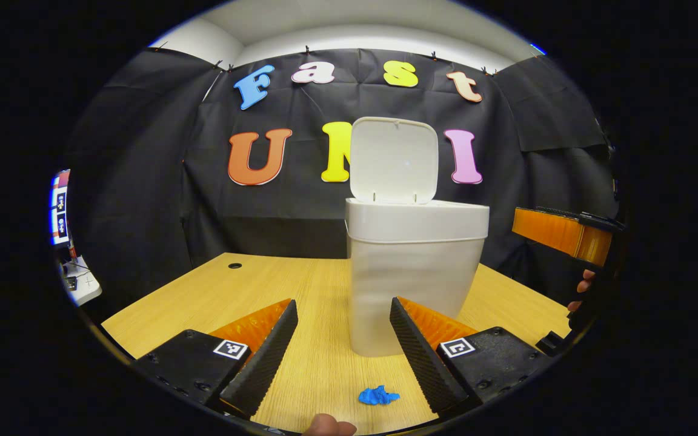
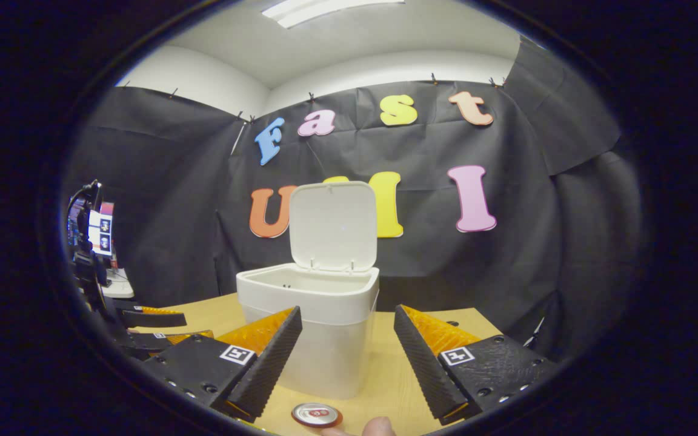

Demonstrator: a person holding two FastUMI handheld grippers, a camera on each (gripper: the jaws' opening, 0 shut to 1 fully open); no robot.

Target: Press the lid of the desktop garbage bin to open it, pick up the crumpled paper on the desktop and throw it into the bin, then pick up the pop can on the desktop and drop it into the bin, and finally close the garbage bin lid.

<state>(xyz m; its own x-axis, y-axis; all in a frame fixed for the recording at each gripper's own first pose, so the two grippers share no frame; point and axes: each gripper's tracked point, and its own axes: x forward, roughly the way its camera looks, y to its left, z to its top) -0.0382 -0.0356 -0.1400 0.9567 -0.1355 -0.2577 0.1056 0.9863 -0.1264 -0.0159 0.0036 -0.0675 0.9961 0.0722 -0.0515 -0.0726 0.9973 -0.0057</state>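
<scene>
lying on the counter just below and between the spread fingers of the left hand-held gripper, the crumpled paper sits nearer it than the open-lidded bin behind.

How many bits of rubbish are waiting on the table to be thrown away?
2: blue crumpled paper lying before the open bin, and a pop can standing upright near the bin's base. Others could be hidden behind it.

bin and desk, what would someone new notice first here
The white bin stands mid-desk with its lid flipped upright, mouth open. A blue crumpled paper lies on the wooden desk just ahead of the open left claw. In the right gripper view, the pop can stands before the bin, just ahead of the open right claw.
</scene>
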